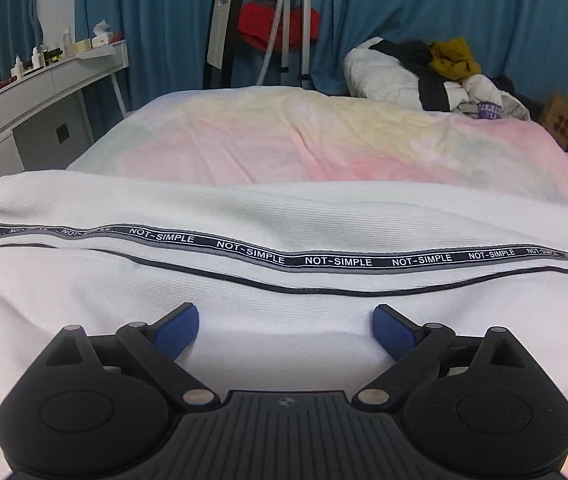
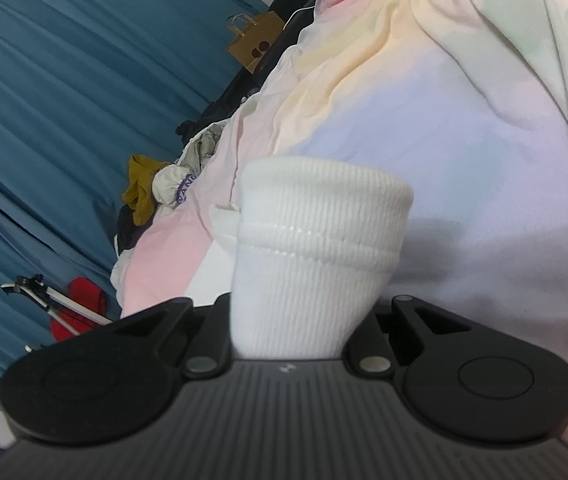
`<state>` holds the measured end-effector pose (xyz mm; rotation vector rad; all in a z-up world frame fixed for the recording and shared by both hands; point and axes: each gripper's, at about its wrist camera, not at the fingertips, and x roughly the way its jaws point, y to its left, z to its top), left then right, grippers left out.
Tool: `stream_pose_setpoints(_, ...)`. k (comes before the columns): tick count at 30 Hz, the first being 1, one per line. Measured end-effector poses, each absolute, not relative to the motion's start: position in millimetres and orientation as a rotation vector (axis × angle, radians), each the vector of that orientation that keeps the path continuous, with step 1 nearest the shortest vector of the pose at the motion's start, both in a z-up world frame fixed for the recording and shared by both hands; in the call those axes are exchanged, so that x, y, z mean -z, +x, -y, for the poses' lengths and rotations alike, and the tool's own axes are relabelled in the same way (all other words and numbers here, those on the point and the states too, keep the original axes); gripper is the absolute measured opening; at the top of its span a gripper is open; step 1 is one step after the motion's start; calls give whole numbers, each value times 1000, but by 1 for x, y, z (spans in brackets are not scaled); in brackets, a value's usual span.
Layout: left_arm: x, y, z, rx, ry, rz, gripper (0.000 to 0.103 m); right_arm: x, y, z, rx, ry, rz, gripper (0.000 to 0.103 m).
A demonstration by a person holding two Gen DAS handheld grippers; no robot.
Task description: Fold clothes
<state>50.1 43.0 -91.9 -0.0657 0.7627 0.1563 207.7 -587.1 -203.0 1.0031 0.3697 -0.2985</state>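
Beneath the left tool (image 1: pixel 286 326), spread wide and holding nothing, white trousers (image 1: pixel 284 216) lie across the bed (image 1: pixel 284 140); the right tool (image 2: pixel 300 320) clamps their ribbed cuff (image 2: pixel 320 220).
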Motion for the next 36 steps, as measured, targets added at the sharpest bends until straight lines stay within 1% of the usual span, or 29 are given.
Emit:
stream_pose_setpoints(12, 100, 70, -55, -139, -54, -768, 98, 181, 209, 576, 335, 898, -348, 17)
stream_pose_setpoints(20, 101, 71, -55, -139, -44, -769, 98, 139, 201, 559, 306, 792, -254, 17)
stream_pose_setpoints(23, 102, 73, -55, -140, -44, -769, 98, 118, 198, 552, 298, 752, -230, 17)
stream_pose_setpoints(29, 101, 74, -56, -132, -61, -766, 99, 59, 199, 512, 244, 571, -166, 17)
stream_pose_setpoints(36, 97, 71, -62, -101, -96, -753, 98, -7, 175, 416, 118, 315, -65, 17)
